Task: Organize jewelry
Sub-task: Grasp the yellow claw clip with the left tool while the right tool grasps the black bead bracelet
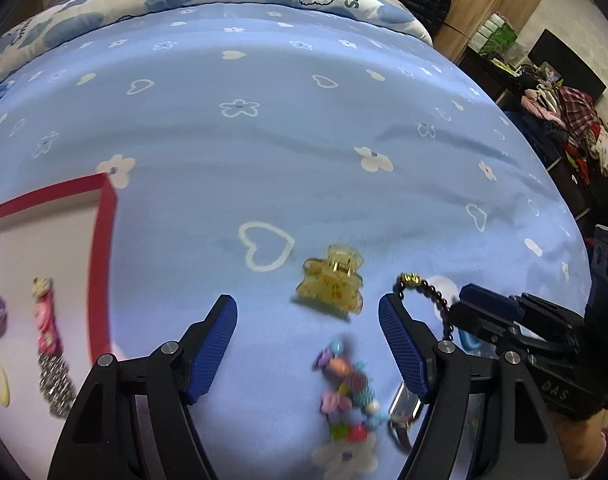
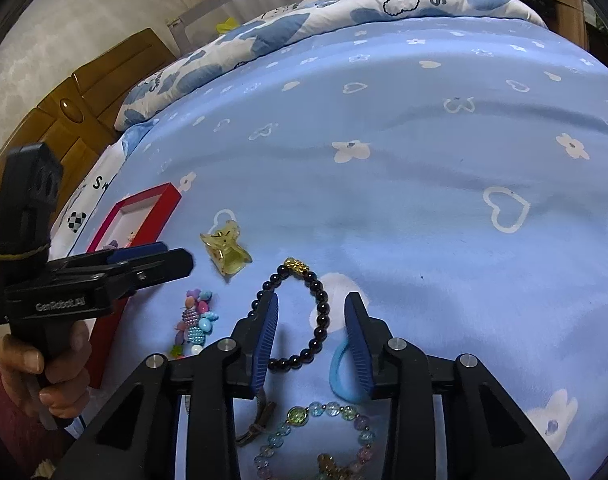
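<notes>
We are mid-sort: our right tool (image 2: 311, 332), open, straddles the black bracelet (image 2: 304, 312) at lower centre and must close, while our left tool (image 1: 307, 344) is open, empty.

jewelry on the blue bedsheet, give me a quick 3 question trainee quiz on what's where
1. True or false: the red-rimmed white tray already holds some pieces.
2. Which piece lies between the open fingers of the right gripper? A) the black bead bracelet with a gold charm B) the translucent yellow claw hair clip C) the multicoloured bead bracelet
3. Fill in: the left gripper holds ____.

Key: 1 true; 2 A; 3 nothing, its fingers are open over the sheet.
</notes>
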Demonstrator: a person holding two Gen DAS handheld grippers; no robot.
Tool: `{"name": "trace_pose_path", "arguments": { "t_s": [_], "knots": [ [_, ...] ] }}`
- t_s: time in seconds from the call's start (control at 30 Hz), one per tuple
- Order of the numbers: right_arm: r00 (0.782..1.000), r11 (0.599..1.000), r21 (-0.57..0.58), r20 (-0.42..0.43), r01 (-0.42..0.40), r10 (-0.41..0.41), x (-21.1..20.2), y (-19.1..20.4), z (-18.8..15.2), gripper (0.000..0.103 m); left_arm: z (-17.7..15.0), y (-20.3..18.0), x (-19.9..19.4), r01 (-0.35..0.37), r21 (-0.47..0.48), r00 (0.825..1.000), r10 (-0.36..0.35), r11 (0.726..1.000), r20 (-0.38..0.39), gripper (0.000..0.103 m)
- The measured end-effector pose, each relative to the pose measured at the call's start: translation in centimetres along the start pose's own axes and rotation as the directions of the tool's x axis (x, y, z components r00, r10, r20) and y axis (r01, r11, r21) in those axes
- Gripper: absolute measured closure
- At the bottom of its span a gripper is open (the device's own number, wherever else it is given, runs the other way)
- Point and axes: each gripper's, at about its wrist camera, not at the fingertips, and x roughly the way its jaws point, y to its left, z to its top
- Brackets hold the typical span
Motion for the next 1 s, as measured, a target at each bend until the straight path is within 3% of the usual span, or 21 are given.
{"name": "trace_pose_path", "arguments": {
  "t_s": [0.17, 0.3, 0.33, 0.57, 1.0],
  "knots": [
    [1.0, 1.0, -0.005, -0.018, -0.008, 0.008, 0.6, -0.1, 0.1, 0.073, 0.8, -0.5, 2.2, 0.0, 0.012, 1.0, 0.0, 1.0, -0.002, 0.032],
    [0.999, 1.0, -0.008, -0.032, -0.013, 0.013, 1.1, -0.1, 0.0, 0.077, 1.2, -0.5, 3.9, 0.019, 0.016, 1.0, -0.019, 1.0, -0.022, 0.063],
    [0.999, 1.0, -0.01, -0.034, -0.012, 0.012, 1.2, -0.1, 0.0, 0.078, 1.3, -0.4, 4.0, 0.028, 0.013, 0.999, -0.027, 1.0, -0.021, 0.065],
    [0.998, 0.999, -0.035, -0.05, 0.025, -0.026, 2.0, 0.2, -0.2, 0.096, 0.7, 0.1, 2.9, 0.026, 0.005, 1.0, -0.026, 1.0, 0.01, 0.066],
    [0.997, 0.999, -0.04, 0.078, -0.003, 0.006, -1.4, 3.3, 0.5, 0.096, -3.2, 1.6, -5.6, 0.048, -0.062, 0.991, -0.04, 0.997, 0.128, 0.066]
  ]
}}
